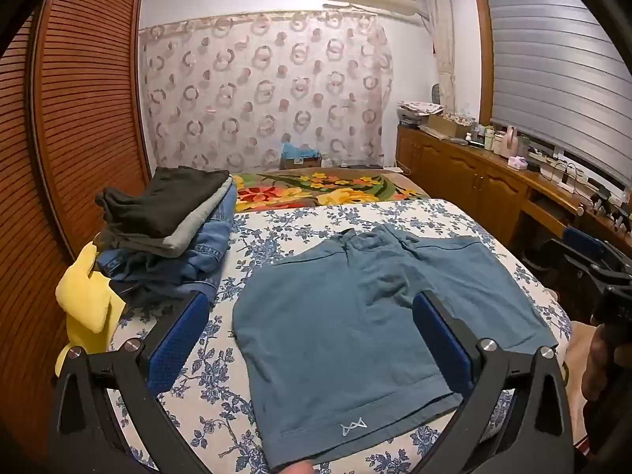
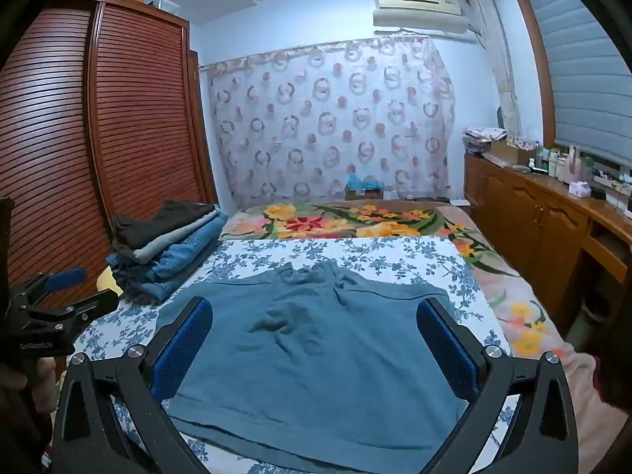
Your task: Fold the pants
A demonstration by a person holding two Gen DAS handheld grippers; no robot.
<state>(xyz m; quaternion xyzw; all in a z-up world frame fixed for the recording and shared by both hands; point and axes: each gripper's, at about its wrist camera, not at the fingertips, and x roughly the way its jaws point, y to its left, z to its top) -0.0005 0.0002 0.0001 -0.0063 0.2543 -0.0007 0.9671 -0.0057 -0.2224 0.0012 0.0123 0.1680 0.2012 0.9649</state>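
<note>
Blue shorts (image 1: 355,316) spread flat on the floral bedsheet (image 1: 276,221), waistband at 12 o'clock, leg hems at 6 o'clock, a small white logo on the near-left hem. Some rumpling around the crotch seam in the middle (clearest from the right wrist view). No fold made yet, so judged as the very start: garment laid out, first fold pending.

Left gripper (image 1: 312,335) spread wide and empty above the left leg, angled down. Right gripper (image 2: 316,339) likewise released, nothing between the pads, poised over the middle of the shorts (image 2: 316,355).

Next move, likely: down to the cloth, a pinch at one side's hem and waistband, then that half carried over onto the other leg. Thin fabric, so a low, careful nip needed to avoid catching the sheet.

Stack of folded clothes (image 1: 170,229) at 10 o'clock, probably the destination afterwards.
</note>
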